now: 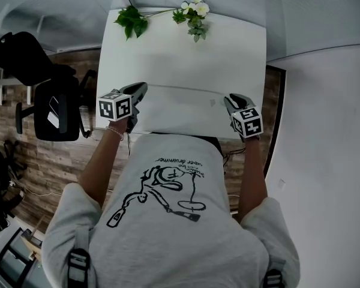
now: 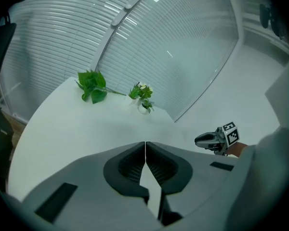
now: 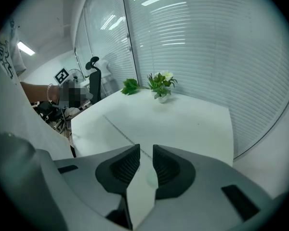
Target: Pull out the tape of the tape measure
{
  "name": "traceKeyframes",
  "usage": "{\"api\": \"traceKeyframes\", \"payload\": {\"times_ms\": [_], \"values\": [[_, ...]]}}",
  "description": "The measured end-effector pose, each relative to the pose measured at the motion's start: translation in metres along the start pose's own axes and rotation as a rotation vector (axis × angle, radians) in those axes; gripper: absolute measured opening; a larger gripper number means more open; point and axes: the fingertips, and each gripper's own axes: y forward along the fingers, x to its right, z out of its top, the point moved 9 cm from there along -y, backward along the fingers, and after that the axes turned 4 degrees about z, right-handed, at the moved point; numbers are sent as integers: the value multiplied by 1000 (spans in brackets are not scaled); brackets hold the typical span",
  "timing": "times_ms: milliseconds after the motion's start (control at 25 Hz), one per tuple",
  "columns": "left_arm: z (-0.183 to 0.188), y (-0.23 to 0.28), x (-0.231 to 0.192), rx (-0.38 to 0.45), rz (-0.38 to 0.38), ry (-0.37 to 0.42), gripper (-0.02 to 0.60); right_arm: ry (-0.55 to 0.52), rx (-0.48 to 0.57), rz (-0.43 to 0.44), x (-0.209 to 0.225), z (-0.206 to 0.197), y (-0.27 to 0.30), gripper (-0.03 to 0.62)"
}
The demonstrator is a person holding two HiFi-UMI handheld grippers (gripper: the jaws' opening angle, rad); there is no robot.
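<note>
Well, the left gripper (image 2: 145, 144) and right gripper (image 3: 146, 149) hang above the white tabletop's (image 1: 186, 65) near edge. The left fingers are pressed together, the right fingers narrowly apart, both empty. Flowers (image 1: 195, 14) sit at the tabletop's far edge. No view shows the tape measure.

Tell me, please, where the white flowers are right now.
In the head view, the white flowers stand at the far edge of the table, right of the green leaves.
</note>
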Motion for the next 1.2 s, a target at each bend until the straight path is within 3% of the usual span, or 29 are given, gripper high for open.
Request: {"api": "traceKeyframes", "payload": {"times_ms": [240, 720, 1200], "values": [[20, -13, 33, 79, -32, 70, 20, -18, 115, -19, -17, 30, -24, 44], [53, -41, 94, 253, -66, 203, 20, -68, 332, -38, -51, 95, -79, 18], [83, -76, 146, 408, -69, 355, 20, -96, 448, -39, -75, 128, -122, 11]]}}
